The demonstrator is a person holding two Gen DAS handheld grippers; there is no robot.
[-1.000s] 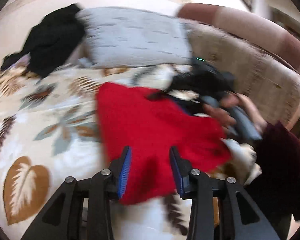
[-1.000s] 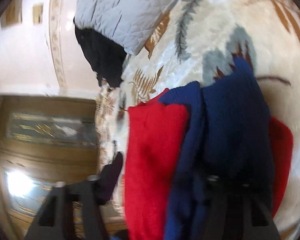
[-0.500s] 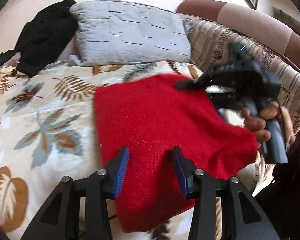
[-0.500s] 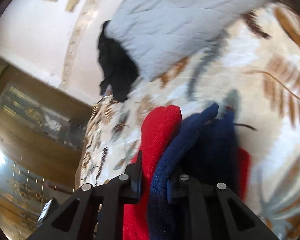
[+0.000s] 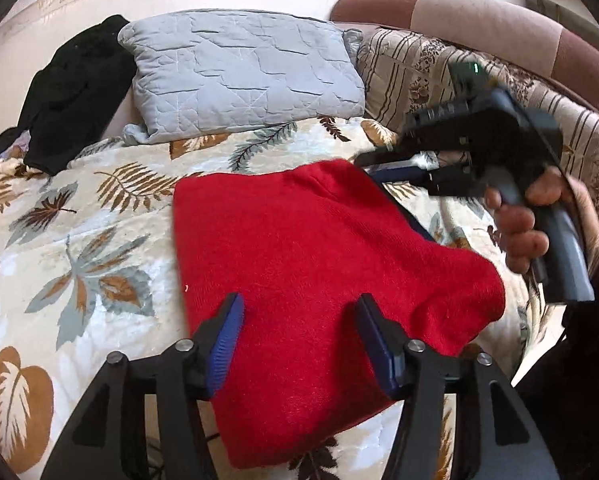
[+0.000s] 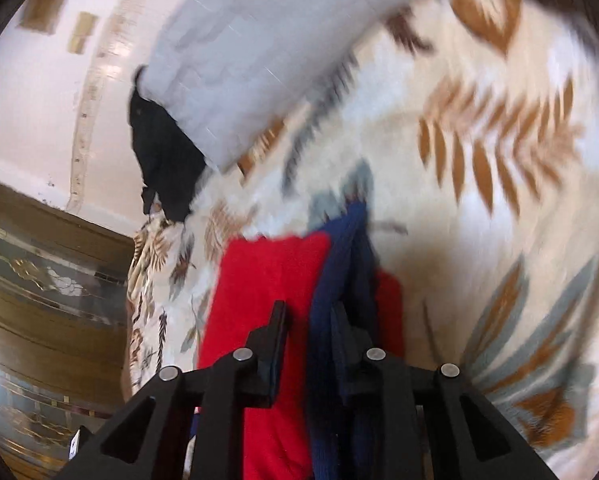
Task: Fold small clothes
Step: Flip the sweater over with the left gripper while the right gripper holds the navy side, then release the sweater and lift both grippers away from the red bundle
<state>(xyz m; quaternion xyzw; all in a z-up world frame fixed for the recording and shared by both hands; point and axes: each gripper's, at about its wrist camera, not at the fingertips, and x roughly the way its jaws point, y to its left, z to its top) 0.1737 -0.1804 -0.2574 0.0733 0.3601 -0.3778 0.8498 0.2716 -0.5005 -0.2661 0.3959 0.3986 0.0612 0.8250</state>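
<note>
Left gripper: jaws opening, empty, over red knit garment at frame centre
Right gripper: jaws opening, navy fabric between them
Background: grey pillow at top

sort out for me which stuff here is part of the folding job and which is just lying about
Part of the job:
- red garment, flat on the bedspread
- its navy part, between the opening jaws of the right gripper
- left gripper, jaws opening, empty

Lying about:
- grey pillow
- black clothing
- leaf-print bedspread
</note>
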